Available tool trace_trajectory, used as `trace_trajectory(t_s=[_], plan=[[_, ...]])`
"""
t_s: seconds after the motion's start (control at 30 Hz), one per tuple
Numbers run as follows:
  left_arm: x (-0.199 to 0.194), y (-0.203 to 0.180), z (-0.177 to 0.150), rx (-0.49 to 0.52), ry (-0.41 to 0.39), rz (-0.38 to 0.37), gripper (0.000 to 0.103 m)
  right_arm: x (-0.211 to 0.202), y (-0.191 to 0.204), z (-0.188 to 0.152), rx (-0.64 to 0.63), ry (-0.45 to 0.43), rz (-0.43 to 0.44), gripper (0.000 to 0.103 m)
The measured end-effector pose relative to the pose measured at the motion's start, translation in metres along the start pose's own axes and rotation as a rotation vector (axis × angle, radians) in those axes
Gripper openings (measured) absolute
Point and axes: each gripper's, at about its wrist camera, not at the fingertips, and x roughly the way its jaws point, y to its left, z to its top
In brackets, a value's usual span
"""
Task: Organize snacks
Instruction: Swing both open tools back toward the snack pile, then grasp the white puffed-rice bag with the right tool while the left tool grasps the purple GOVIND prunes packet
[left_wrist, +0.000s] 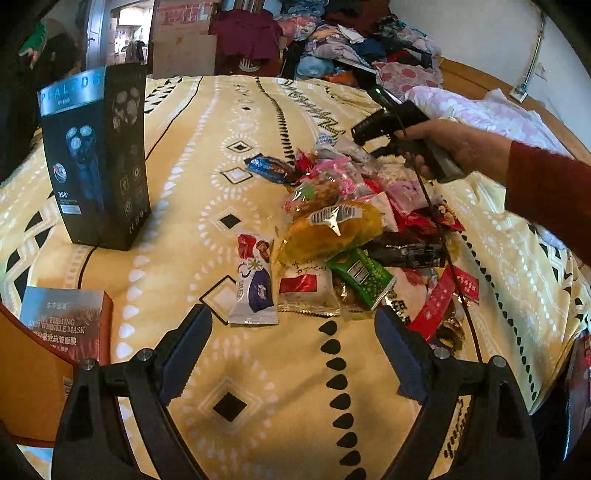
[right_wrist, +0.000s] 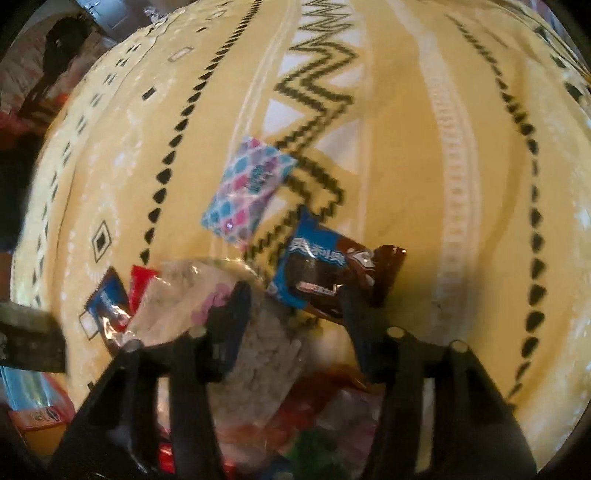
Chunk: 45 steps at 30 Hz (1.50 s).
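Note:
A pile of wrapped snacks (left_wrist: 354, 229) lies on the yellow patterned cloth (left_wrist: 192, 192). A white and blue packet (left_wrist: 254, 286) and a green packet (left_wrist: 364, 275) lie at its near edge. My left gripper (left_wrist: 293, 332) is open and empty, just in front of the pile. My right gripper (right_wrist: 295, 299) is open over the far side of the pile, above a clear bag (right_wrist: 236, 325). A blue and brown cookie packet (right_wrist: 328, 273) lies by its right finger. A pastel diamond-pattern packet (right_wrist: 249, 190) lies alone beyond. The right gripper, in a hand, also shows in the left wrist view (left_wrist: 402, 129).
A tall black shaver box (left_wrist: 98, 155) stands at the left of the cloth. A face mask box (left_wrist: 64, 321) lies at the near left edge. Piled clothes (left_wrist: 354, 40) lie behind the table. A black cable (left_wrist: 439, 229) crosses the pile.

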Motion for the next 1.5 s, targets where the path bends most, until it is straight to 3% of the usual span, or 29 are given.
trace_trajectory(t_s=[0.03,0.07,0.13,0.2,0.3,0.33,0.4,0.5,0.53,0.6,0.67,0.7,0.73,0.77,0.8,0.87,0.97,1.27,1.43,1.5], plan=[[0.003,0.0,-0.002,0.002,0.006,0.003,0.092,0.001,0.012,-0.005,-0.053,0.021,-0.012,0.052],[0.006,0.001,-0.004,0.001,0.011,0.007,0.092,0.001,0.019,-0.011,-0.082,0.037,0.003,0.037],[0.007,0.004,-0.008,-0.015,0.021,0.006,0.091,-0.002,0.035,-0.034,-0.134,0.06,0.053,0.018],[0.003,0.006,-0.012,-0.03,0.019,0.004,0.092,-0.009,0.048,-0.06,-0.187,0.056,0.012,0.004],[-0.008,0.004,-0.021,-0.025,0.018,0.006,0.092,-0.017,0.06,-0.111,-0.243,0.047,-0.056,0.002],[-0.012,0.004,-0.025,-0.023,0.024,0.007,0.092,-0.017,0.063,-0.135,-0.253,0.071,-0.038,0.002],[-0.02,0.003,-0.032,-0.026,0.03,0.005,0.092,-0.027,0.068,-0.169,-0.275,0.035,-0.038,0.002],[-0.029,0.004,-0.04,-0.032,0.034,0.001,0.092,-0.055,0.074,-0.22,-0.27,-0.016,0.067,0.002],[-0.033,0.004,-0.043,-0.036,0.035,0.0,0.092,-0.065,0.077,-0.235,-0.278,-0.02,0.123,0.006],[-0.037,0.003,-0.048,-0.034,0.038,-0.002,0.092,-0.093,0.083,-0.26,-0.318,-0.096,0.108,0.017],[-0.042,0.002,-0.053,-0.028,0.04,0.0,0.092,-0.127,0.074,-0.279,-0.32,-0.196,0.07,0.041],[-0.044,0.002,-0.055,-0.03,0.041,-0.005,0.092,-0.141,0.067,-0.282,-0.305,-0.23,0.077,0.047],[-0.046,0.003,-0.058,-0.034,0.042,-0.011,0.092,-0.15,0.066,-0.282,-0.288,-0.256,0.085,0.066],[-0.048,0.004,-0.06,-0.04,0.043,-0.014,0.092,-0.161,0.056,-0.288,-0.269,-0.28,0.082,0.093],[-0.049,0.004,-0.062,-0.044,0.046,-0.015,0.092,-0.166,0.052,-0.291,-0.255,-0.299,0.079,0.103],[-0.048,0.006,-0.066,-0.059,0.059,-0.025,0.092,-0.165,0.051,-0.305,-0.26,-0.291,0.066,0.103],[-0.047,0.006,-0.069,-0.073,0.065,-0.038,0.092,-0.138,0.065,-0.314,-0.312,-0.189,0.045,0.103],[-0.039,0.006,-0.068,-0.081,0.086,-0.065,0.092,-0.104,0.099,-0.293,-0.438,-0.073,0.011,0.103],[-0.027,-0.002,-0.066,-0.054,0.101,-0.082,0.092,-0.066,0.111,-0.294,-0.481,0.032,-0.069,0.103],[-0.022,-0.006,-0.065,-0.04,0.104,-0.087,0.092,-0.057,0.111,-0.299,-0.488,0.02,-0.116,0.1]])
